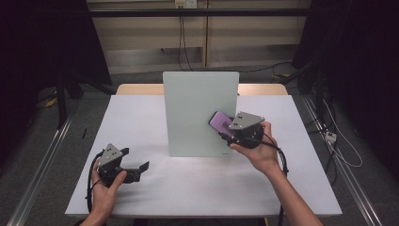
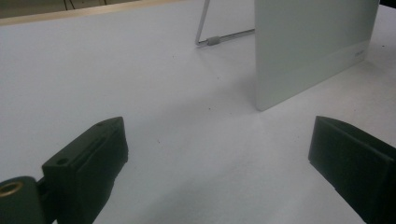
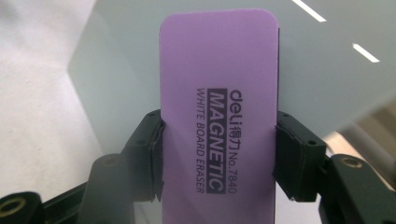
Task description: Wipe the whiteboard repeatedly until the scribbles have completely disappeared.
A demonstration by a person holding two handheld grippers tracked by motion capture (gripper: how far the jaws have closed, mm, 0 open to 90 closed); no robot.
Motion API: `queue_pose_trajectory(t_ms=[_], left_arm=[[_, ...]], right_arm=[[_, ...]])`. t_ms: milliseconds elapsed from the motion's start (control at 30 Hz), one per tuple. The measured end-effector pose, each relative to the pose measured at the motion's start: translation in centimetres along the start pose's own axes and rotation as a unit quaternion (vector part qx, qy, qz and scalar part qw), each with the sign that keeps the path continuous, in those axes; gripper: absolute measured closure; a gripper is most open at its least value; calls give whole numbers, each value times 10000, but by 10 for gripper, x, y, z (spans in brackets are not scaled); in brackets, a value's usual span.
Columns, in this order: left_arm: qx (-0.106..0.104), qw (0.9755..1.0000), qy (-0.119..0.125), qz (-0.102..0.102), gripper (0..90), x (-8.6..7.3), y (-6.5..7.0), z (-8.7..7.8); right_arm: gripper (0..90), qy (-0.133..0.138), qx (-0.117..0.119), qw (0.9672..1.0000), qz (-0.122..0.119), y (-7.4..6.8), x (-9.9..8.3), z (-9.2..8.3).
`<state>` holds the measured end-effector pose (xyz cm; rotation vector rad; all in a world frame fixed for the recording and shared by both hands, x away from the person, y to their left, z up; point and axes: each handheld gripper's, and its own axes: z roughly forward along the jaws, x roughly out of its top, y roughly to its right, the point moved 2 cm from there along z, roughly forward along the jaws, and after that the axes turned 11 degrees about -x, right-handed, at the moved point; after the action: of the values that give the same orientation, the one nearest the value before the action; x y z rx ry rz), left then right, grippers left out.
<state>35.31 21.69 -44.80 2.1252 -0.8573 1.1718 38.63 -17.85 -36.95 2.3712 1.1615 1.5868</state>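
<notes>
Right tool (image 1: 225,133) clenched across the width of a purple magnetic whiteboard eraser (image 1: 220,122), one jaw on each long edge; the eraser projects ahead of the tool and lies close against the lower right part of the upright whiteboard (image 1: 200,110). Left tool (image 1: 139,168) released, jaws wide apart with nothing between them, low over the desk (image 1: 141,188) and well apart from the board. Step in hand, as judged: bringing the eraser to the board face for wiping. The next move calls for setting the wiping side flat on the board and keeping even pressure. Whether the eraser already touches the board cannot be told. Its wiping side is turned away; no marks are discernible on the board, and the stand behind it is largely hidden.
</notes>
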Motion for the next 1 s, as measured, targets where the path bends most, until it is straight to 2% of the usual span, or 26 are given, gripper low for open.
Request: queue_pose_trajectory(t_ms=[200, 300, 400, 533, 733, 1000], left_arm=[[0, 10000, 8, -11, 46, 0, 0, 0], [-15, 10000, 14, -35, 46, -1, 0, 0], [2, 10000, -12, -27, 46, -2, -1, -1], [-16, 10000, 29, -91, 46, -3, -3, -1], [-15, 10000, 20, -49, 46, -2, -2, -1], [-10, 10000, -8, -18, 46, -1, 0, 0]], right_arm=[[420, 89, -262, 9995, 143, 15, -1, -9], [419, 131, -282, 9993, 215, 19, -3, -12], [419, 106, -244, 9995, 178, 18, -6, -11], [419, -39, -130, 9999, 54, 9, -12, -7], [419, -110, 70, 9999, -77, -6, -17, 1], [419, -309, 449, 9979, -348, -32, -20, 14]])
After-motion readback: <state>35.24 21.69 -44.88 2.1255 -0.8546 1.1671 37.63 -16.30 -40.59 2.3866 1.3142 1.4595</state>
